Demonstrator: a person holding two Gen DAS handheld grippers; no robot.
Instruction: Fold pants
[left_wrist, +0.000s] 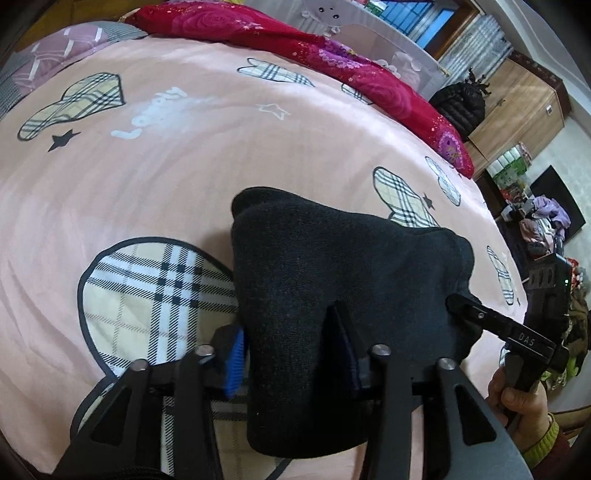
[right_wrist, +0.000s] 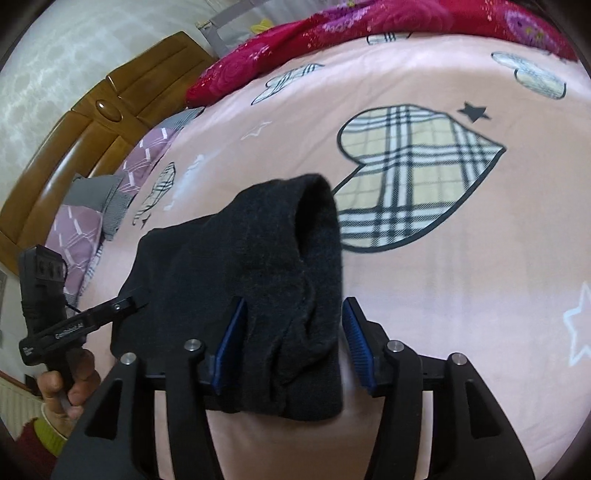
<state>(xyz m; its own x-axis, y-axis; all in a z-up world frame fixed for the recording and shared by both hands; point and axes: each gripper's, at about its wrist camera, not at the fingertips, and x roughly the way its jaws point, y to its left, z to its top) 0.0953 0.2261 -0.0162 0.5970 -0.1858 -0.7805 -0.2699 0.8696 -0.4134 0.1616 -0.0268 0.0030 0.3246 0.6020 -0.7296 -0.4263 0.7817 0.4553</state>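
Black knit pants (left_wrist: 332, 280) lie as a compact folded bundle on the pink heart-print bedspread (left_wrist: 166, 177), left gripper (left_wrist: 291, 350) and right gripper (right_wrist: 291, 347) standing parted around its ends, pads not pressing, so folding looks nearly finished.

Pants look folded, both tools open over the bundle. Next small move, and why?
Probably back both tools straight off. The black pants lie as a compact bundle on the pink bedspread. The right tool and left tool straddle it with pads apart, not pinching. Retreating along the fingers avoids dragging the fold open.
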